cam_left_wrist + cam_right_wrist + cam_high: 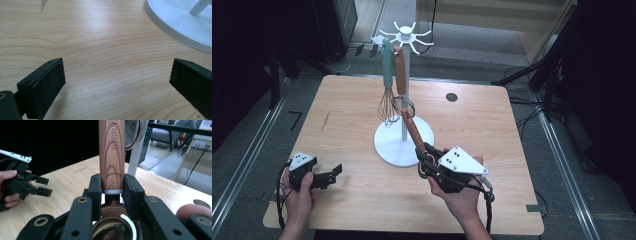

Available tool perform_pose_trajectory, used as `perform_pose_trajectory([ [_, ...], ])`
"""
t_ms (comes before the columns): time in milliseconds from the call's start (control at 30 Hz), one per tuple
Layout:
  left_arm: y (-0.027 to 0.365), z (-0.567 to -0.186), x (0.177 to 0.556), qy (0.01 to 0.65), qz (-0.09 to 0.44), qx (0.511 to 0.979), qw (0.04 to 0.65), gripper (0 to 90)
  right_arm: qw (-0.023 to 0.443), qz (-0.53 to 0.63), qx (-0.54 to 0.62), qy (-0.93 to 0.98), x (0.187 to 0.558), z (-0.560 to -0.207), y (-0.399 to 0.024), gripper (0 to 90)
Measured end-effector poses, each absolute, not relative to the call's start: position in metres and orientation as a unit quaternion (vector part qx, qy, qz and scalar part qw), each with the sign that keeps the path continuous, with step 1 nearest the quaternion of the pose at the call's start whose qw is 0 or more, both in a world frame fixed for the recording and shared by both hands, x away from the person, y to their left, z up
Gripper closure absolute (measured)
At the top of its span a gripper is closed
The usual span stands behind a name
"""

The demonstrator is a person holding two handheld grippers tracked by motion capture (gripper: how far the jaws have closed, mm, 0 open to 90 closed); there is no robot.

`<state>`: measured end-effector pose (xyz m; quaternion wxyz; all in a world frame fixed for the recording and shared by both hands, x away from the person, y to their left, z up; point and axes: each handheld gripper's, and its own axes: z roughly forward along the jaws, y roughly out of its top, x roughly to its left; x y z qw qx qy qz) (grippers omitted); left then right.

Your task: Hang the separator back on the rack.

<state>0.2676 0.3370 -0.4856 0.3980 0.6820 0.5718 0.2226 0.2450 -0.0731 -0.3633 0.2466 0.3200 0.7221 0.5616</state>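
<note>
Wood-handled strainer, frame centre, clamped at its handle end by the right gripper and angled toward the white rack, seemingly for hanging; left gripper, lower left, open and idle.

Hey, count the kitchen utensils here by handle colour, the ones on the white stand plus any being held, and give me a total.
Wood handle: 2, the hanging wood-handled utensil on the white stand and the held wood-handled utensil clamped in the right tool
Teal handle: 1, the whisk hanging on the stand
Total: 3
</note>
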Motion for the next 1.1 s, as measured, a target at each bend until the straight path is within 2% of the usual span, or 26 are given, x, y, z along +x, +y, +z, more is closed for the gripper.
perform_pose_trajectory([
  [1100, 0.337, -0.486, 0.268, 0.572, 0.223, 0.682, 0.398, 0.2, 0.281, 0.587, 0.328, 0.685, 0.26, -0.334, -0.079, 71.9],
])
